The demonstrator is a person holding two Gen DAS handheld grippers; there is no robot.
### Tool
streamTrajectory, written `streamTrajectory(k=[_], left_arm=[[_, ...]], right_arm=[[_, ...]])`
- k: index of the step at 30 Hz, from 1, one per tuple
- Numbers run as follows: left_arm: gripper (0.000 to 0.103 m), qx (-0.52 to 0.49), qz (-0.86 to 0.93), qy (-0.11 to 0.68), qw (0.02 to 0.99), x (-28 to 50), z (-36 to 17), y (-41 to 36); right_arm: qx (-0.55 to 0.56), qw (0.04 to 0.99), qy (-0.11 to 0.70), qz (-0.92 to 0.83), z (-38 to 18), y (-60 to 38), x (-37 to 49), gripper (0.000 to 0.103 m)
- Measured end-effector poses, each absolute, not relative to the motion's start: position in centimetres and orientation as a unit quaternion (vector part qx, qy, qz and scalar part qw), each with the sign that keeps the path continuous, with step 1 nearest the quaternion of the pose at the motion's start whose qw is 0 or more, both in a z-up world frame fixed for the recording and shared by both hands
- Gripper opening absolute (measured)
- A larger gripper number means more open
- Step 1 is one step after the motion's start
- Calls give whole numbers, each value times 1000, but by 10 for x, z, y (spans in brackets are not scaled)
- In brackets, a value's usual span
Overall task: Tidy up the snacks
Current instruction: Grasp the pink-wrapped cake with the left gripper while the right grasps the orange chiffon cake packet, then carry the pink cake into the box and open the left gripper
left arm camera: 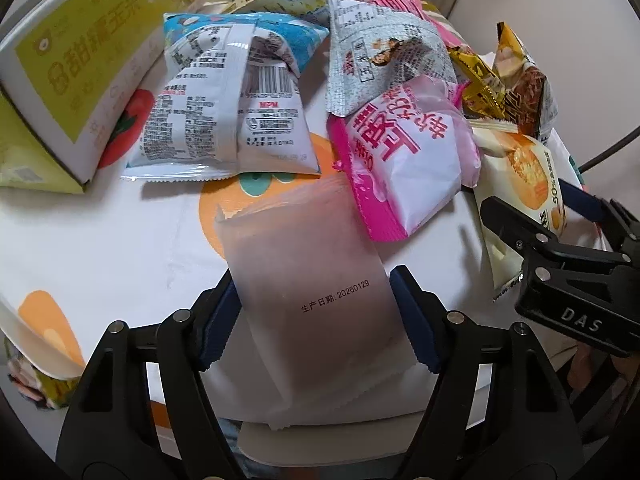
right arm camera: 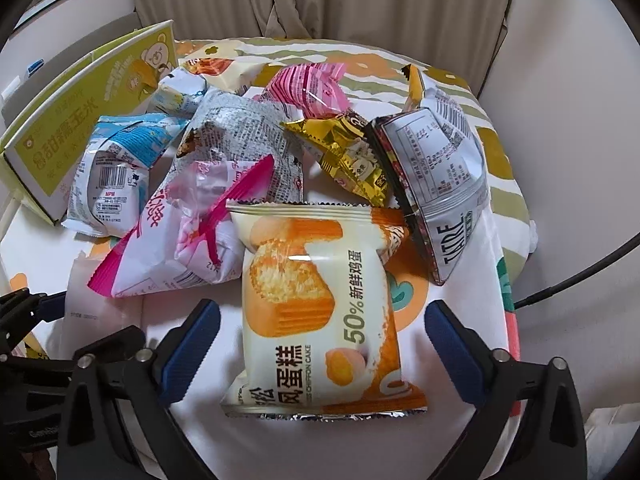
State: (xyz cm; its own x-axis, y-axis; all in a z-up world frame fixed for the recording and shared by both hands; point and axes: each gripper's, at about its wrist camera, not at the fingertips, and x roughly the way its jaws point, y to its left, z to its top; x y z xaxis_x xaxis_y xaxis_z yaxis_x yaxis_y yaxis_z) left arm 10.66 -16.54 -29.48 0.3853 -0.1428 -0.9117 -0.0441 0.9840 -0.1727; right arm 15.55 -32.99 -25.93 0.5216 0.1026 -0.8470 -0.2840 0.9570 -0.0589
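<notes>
Light: soft, even, indoor; source perhaps overhead.
Glare: small, on chiffon cake packet [right arm camera: 320,304].
Edges: fisheye-bent, dark corners.

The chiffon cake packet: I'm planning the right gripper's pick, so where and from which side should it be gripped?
Grip the chiffon cake packet across its puffed middle, coming down from above. It lies flat on the tablecloth, long sides facing the open right gripper's two pads, with bare cloth either side. Its top seam sits against the pink packet, so the middle is probably safer.
</notes>
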Motion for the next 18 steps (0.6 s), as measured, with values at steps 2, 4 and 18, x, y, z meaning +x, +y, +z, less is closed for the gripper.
streamTrajectory(k=[2, 4, 18], left_arm=[[70, -87, -26, 555, 827, 108, -295, -159], [70, -90, -23, 557, 825, 109, -293, -150], [69, -115, 7, 553, 825, 109, -284, -98]], right_arm=[[-93, 865, 481, 113, -261, -329, 159, 92], [-92, 863, 483, 115, -263, -327, 162, 90], [-75, 868, 478, 112, -257, -329, 159, 60]])
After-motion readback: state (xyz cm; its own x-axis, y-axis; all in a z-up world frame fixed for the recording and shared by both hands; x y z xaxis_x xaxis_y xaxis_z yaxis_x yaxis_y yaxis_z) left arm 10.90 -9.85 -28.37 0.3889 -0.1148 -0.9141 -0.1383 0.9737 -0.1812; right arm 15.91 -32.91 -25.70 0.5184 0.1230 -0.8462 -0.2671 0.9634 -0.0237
